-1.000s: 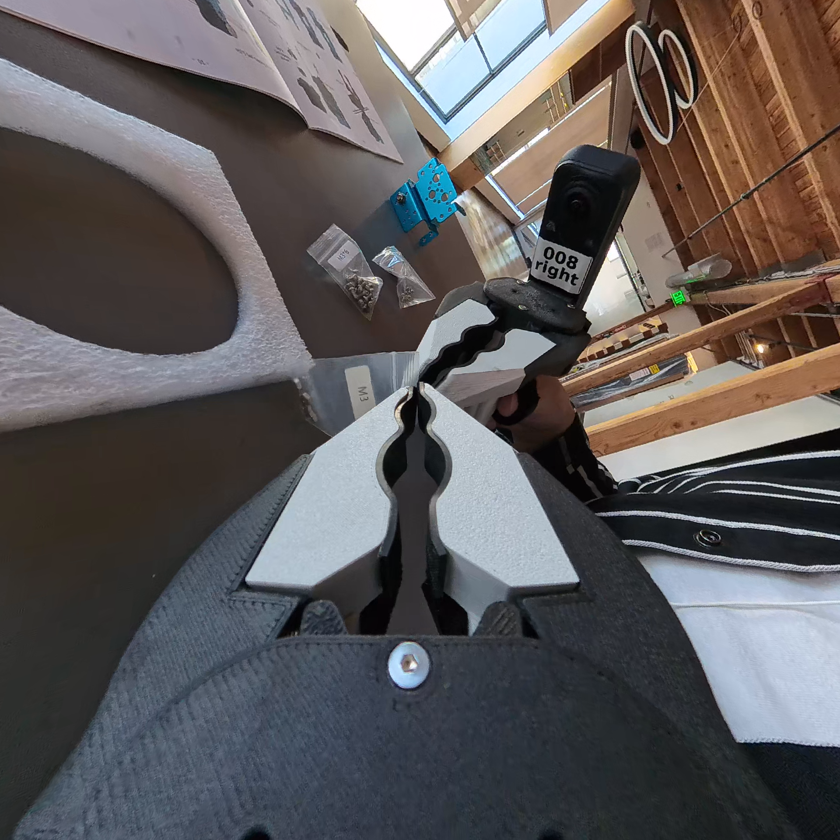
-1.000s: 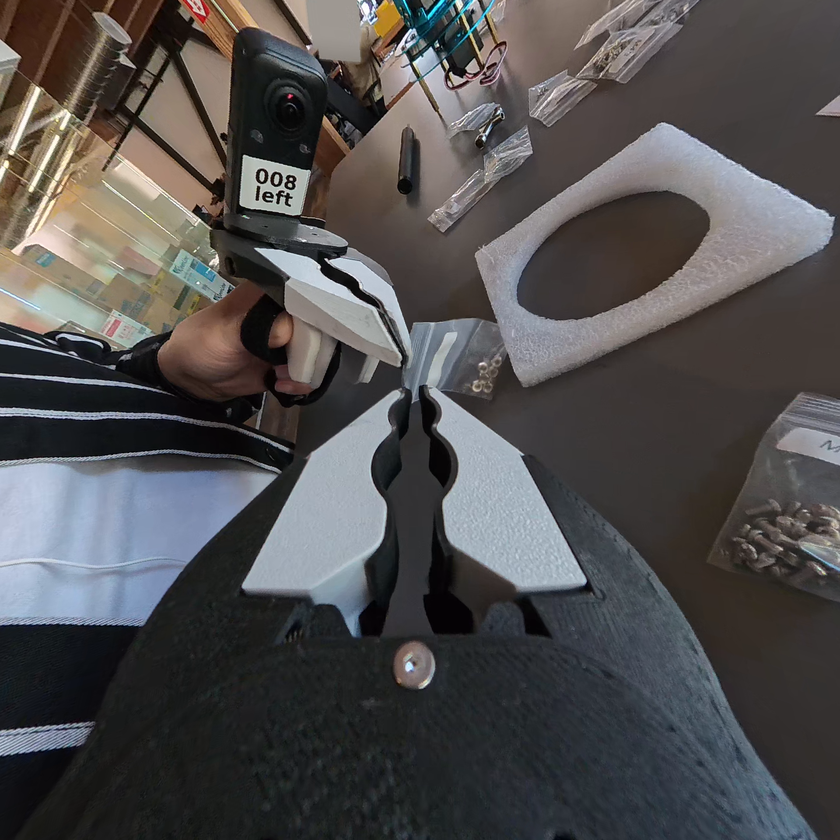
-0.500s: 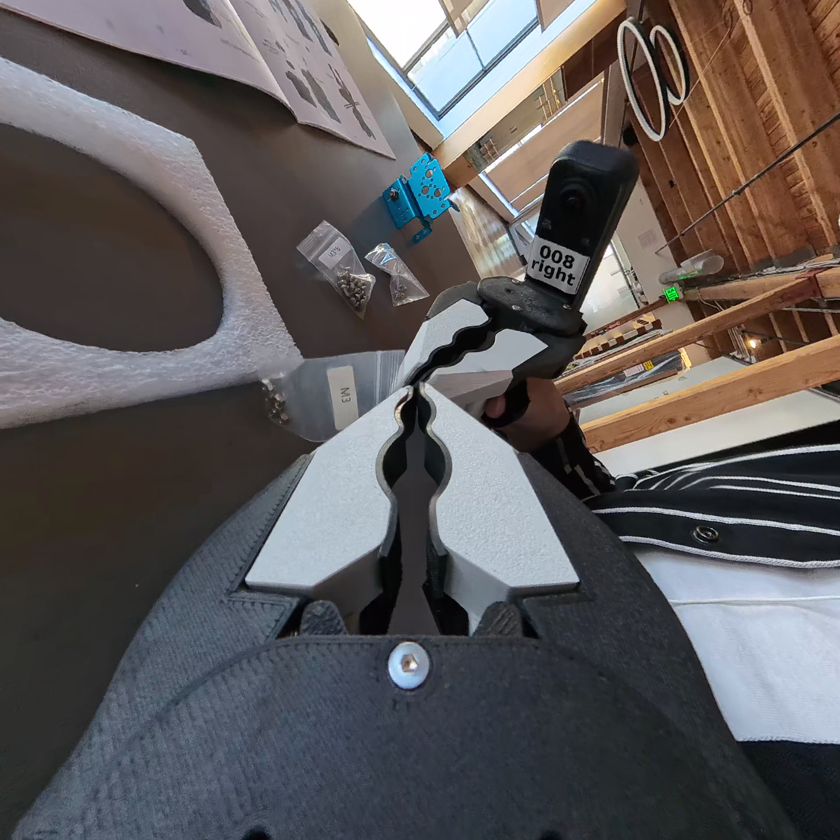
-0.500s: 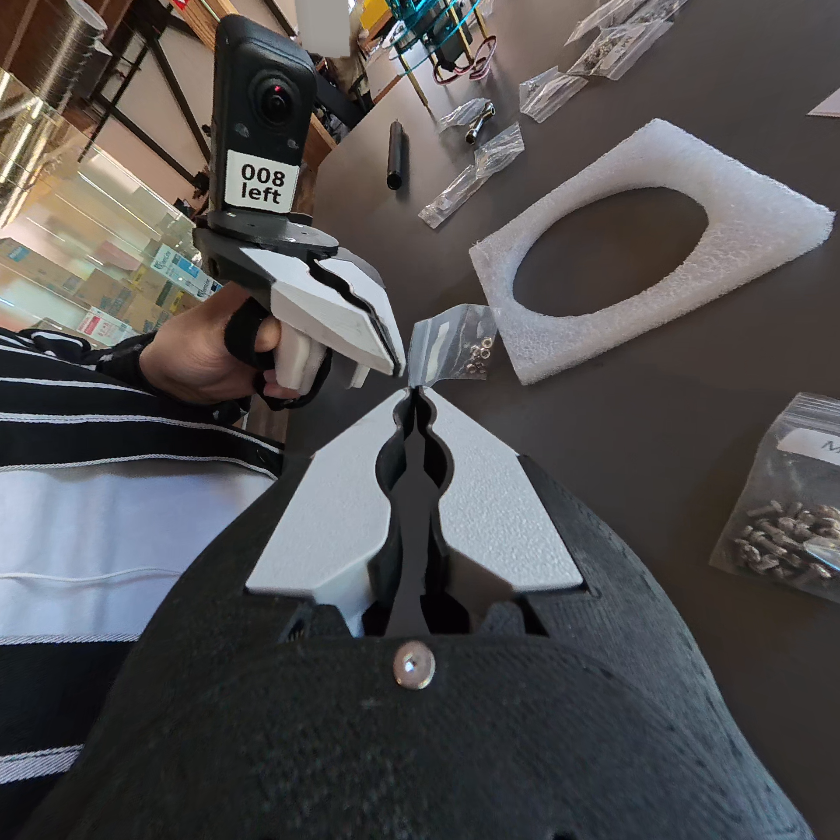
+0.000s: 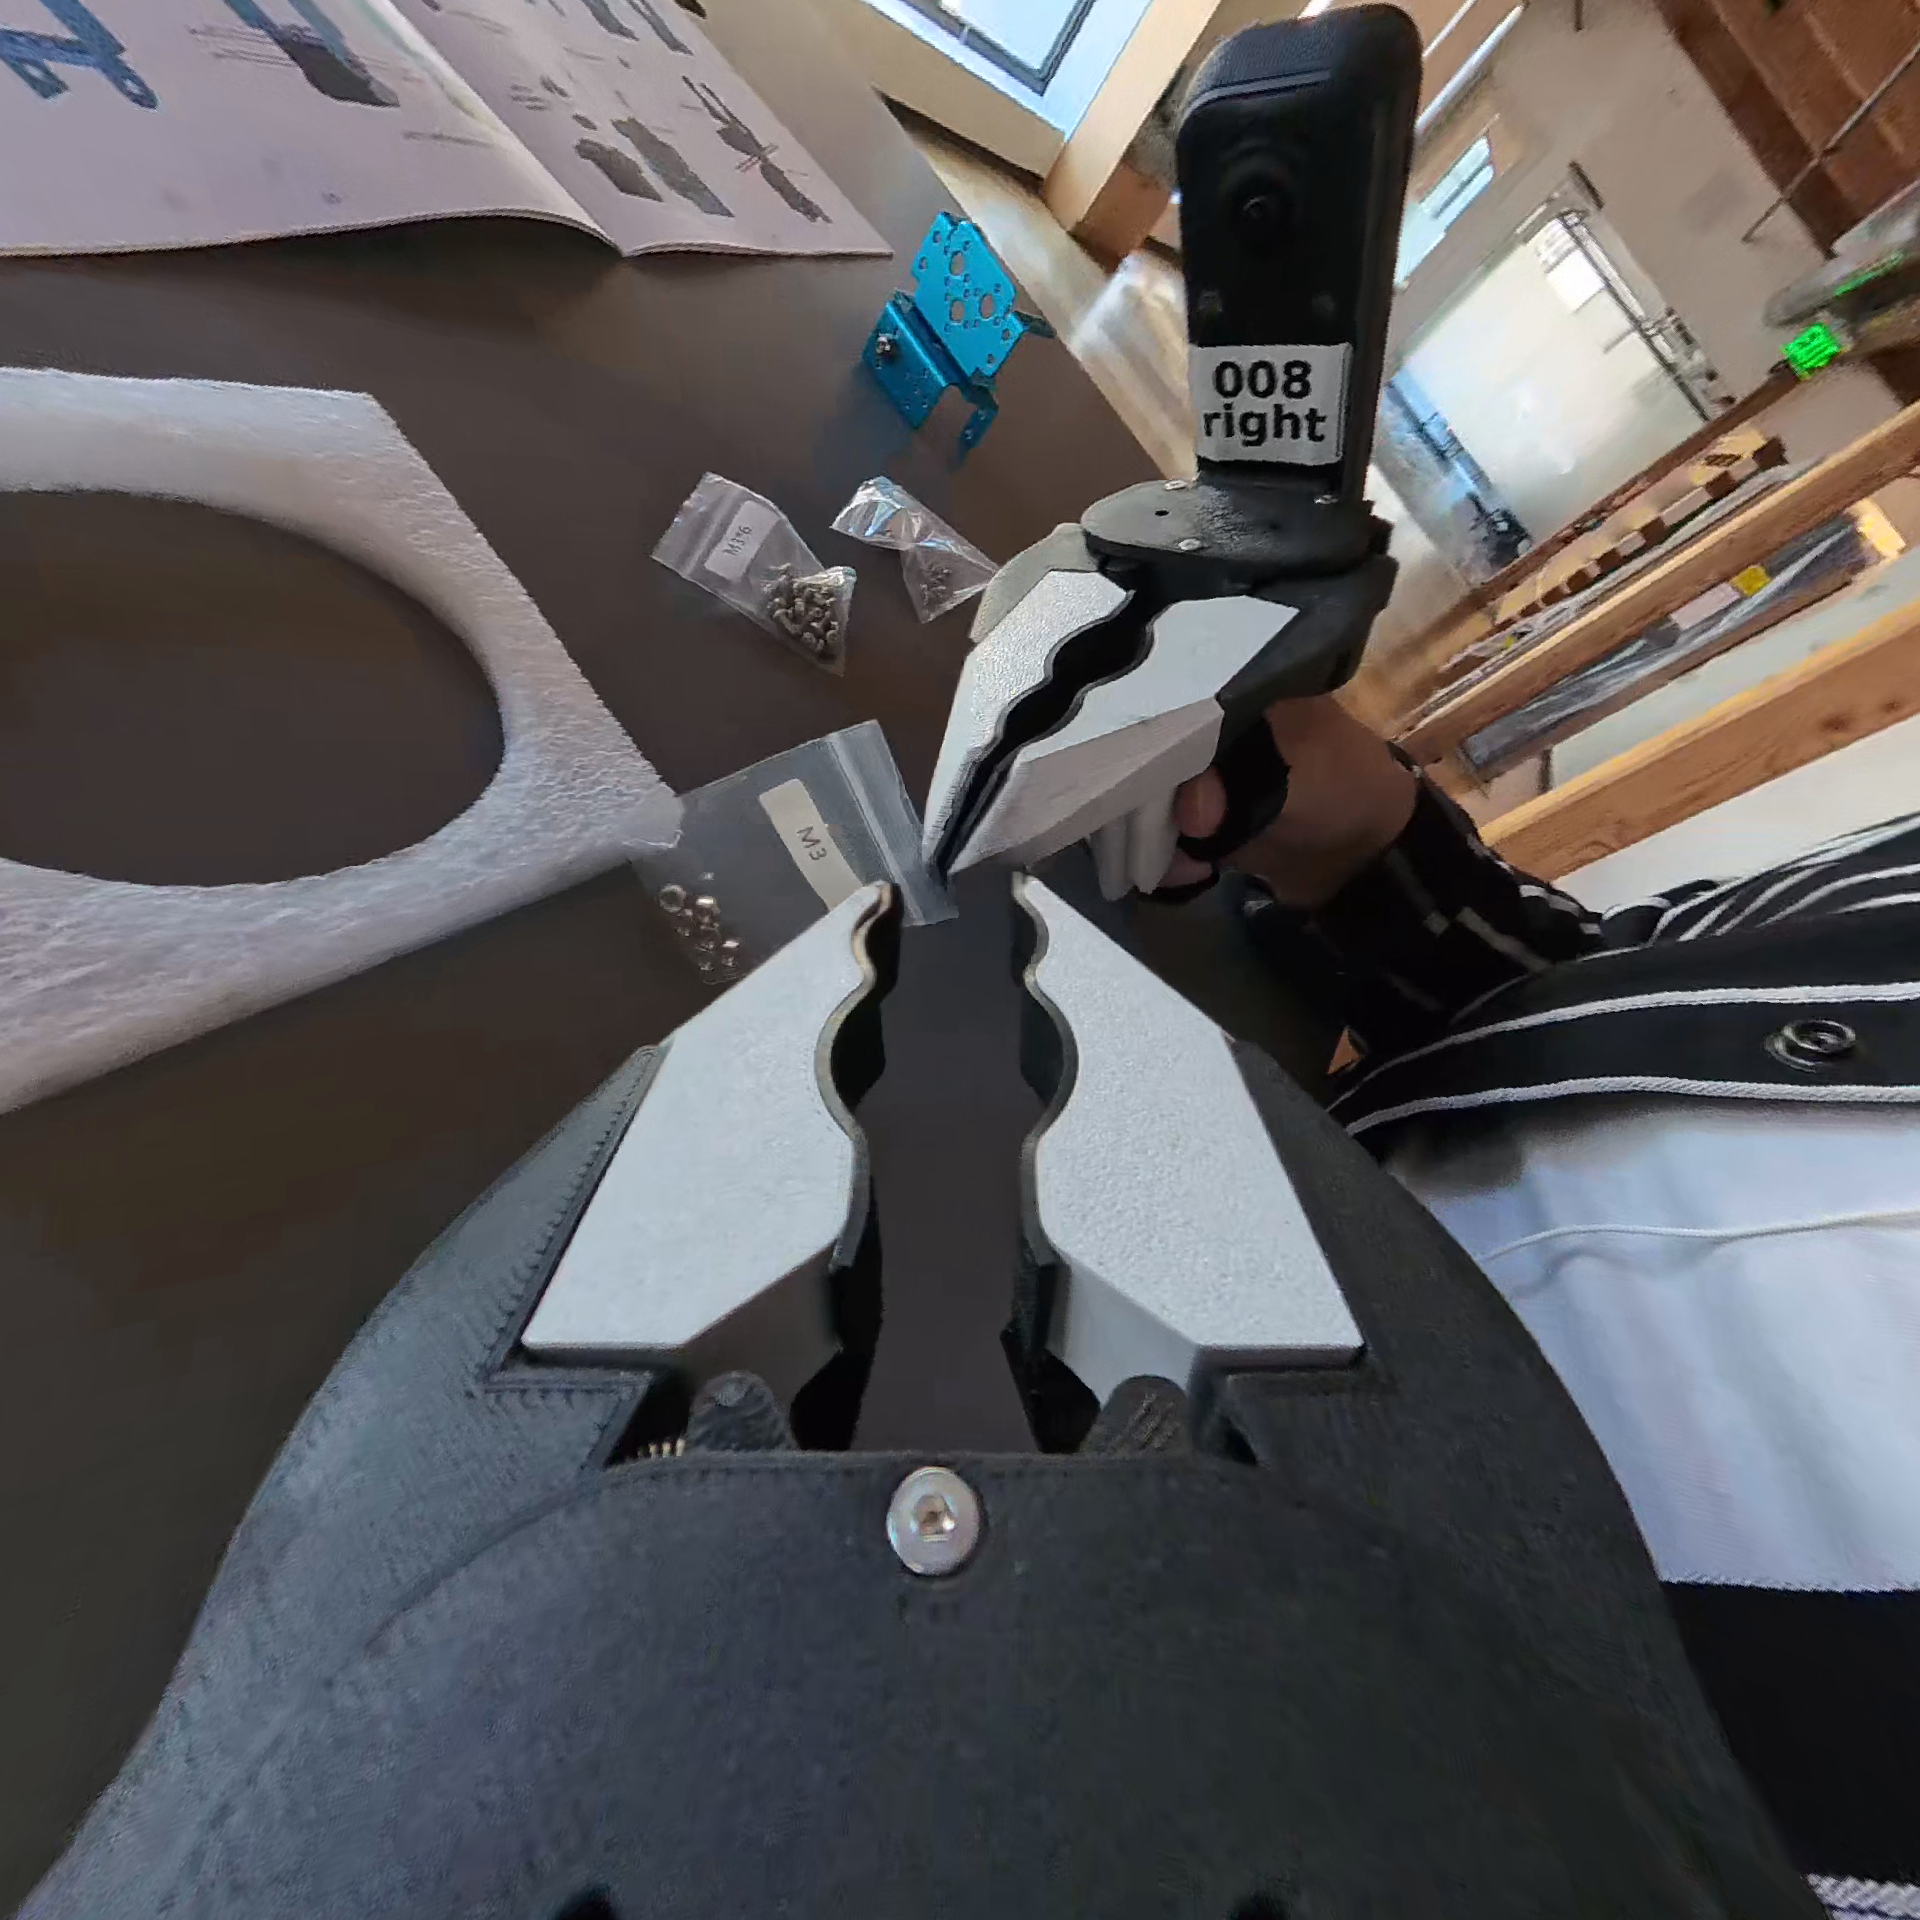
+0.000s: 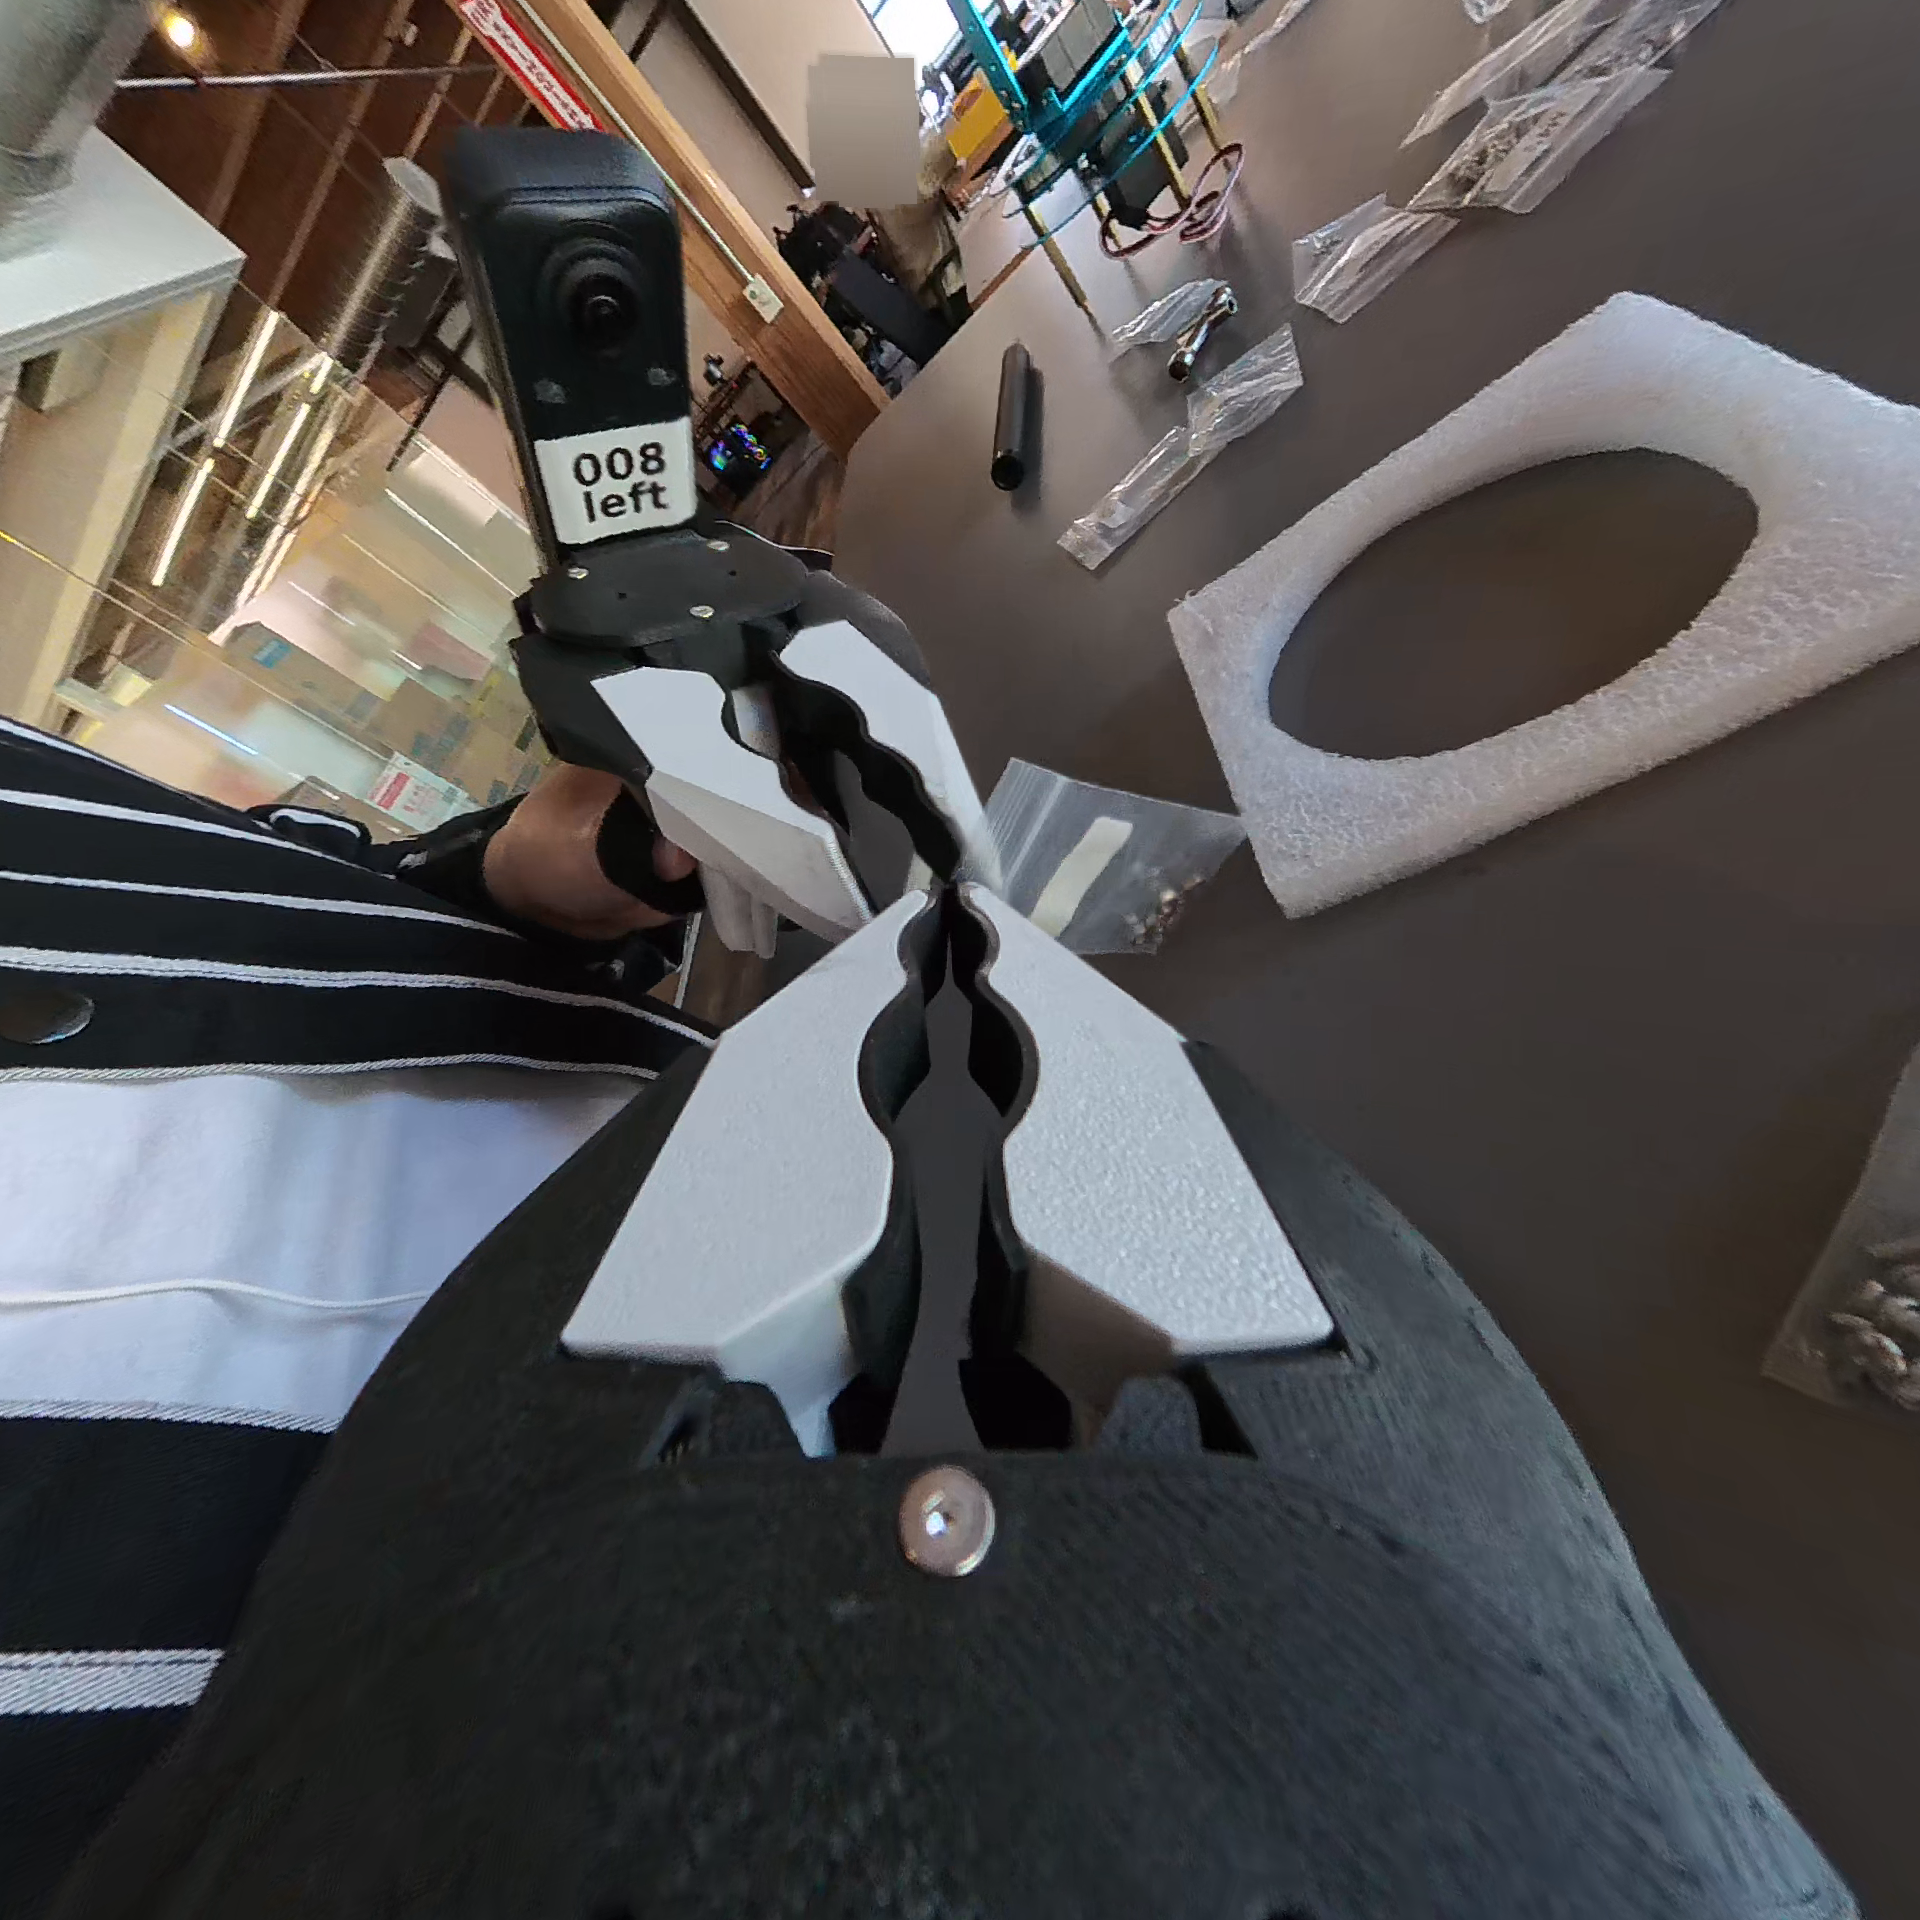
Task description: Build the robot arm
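Left wrist view: tongs point(image 5: 951, 894) parted.

Each gripper has 2 pale grey fingers with wavy black inner edges, set in a ribbed black printed body with 1 silver hex screw near its middle. The left gripper point(image 5: 951, 899) and the right gripper point(image 6: 948, 896) each carry an upright black camera bearing a white label. The person's sleeve point(image 5: 1455, 914) is black with thin white stripes, over a white garment with a snap button.
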A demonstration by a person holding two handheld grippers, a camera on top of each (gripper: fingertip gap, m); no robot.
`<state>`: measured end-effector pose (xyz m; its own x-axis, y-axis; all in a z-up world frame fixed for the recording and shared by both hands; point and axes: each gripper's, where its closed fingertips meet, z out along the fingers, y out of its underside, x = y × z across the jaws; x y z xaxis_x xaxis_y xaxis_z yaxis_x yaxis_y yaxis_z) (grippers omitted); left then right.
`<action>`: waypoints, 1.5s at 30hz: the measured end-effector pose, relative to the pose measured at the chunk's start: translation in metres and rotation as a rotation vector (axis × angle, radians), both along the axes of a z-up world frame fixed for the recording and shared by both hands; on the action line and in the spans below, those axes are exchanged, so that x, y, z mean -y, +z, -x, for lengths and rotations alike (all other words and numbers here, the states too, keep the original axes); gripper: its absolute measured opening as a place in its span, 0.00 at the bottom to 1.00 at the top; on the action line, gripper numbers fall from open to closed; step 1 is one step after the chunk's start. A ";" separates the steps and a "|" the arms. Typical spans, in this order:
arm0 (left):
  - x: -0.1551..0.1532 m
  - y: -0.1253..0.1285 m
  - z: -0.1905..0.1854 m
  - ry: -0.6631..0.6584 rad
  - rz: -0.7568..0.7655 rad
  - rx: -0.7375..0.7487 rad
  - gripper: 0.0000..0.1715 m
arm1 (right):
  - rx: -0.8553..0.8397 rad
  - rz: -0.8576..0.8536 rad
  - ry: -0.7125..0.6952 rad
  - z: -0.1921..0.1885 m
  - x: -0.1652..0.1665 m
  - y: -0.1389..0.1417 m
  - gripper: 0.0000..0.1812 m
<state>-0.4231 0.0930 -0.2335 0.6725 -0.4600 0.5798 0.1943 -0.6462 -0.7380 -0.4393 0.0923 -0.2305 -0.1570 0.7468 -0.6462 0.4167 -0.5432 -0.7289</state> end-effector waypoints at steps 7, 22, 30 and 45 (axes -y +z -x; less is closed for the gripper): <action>0.003 0.001 0.004 -0.006 0.025 0.097 0.00 | 0.025 -0.023 0.009 -0.001 0.001 -0.005 0.00; -0.006 -0.005 0.007 0.026 0.040 0.099 0.04 | 0.028 0.018 -0.016 -0.005 -0.006 -0.003 0.01; -0.008 -0.013 -0.003 0.000 0.059 0.069 0.03 | 0.095 0.025 -0.082 -0.008 -0.019 -0.013 0.07; -0.013 -0.019 0.007 0.041 0.097 0.069 0.04 | 0.176 0.007 -0.110 -0.010 -0.024 -0.029 0.00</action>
